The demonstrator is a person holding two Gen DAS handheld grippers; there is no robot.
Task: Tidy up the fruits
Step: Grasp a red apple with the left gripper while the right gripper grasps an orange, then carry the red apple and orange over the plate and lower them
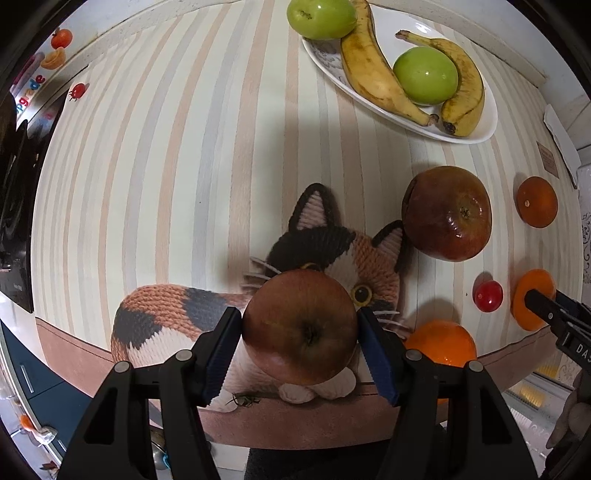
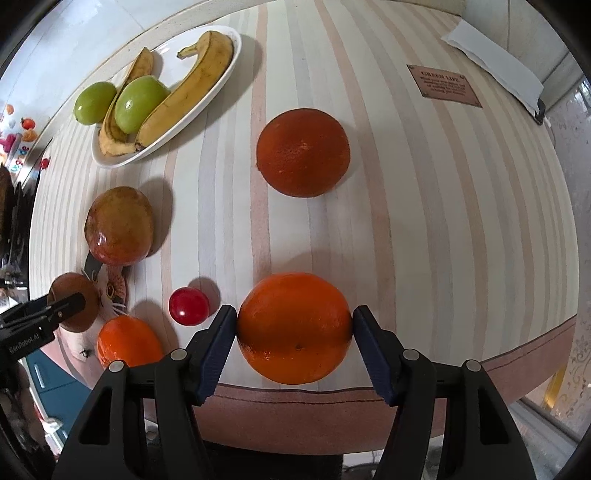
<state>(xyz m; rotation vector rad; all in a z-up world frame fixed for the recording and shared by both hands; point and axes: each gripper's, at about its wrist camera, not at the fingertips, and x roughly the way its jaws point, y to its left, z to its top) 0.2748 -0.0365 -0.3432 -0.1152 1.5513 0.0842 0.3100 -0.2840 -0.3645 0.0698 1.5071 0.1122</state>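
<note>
My left gripper (image 1: pixel 300 332) is shut on a red-brown apple (image 1: pixel 300 326) above the cat-shaped mat (image 1: pixel 325 243). My right gripper (image 2: pixel 294 332) is shut on an orange (image 2: pixel 294 328) near the table's front edge. A second red apple (image 1: pixel 447 213) lies on the table beside the mat; it also shows in the right wrist view (image 2: pixel 119 230). A white oval plate (image 1: pixel 480 122) at the back holds two bananas (image 1: pixel 373 74) and a green apple (image 1: pixel 425 75); another green apple (image 1: pixel 321 17) sits at its far end. Two more oranges (image 2: pixel 303 152) (image 2: pixel 127 341) and a small red tomato (image 2: pixel 189 306) lie loose.
The striped tablecloth (image 2: pixel 424 221) covers the table, with a brown label (image 2: pixel 443 85) sewn on at the back right. A folded white paper (image 2: pixel 495 79) lies at the far right corner. Fruit-shaped magnets (image 1: pixel 61 38) are on a surface at the left.
</note>
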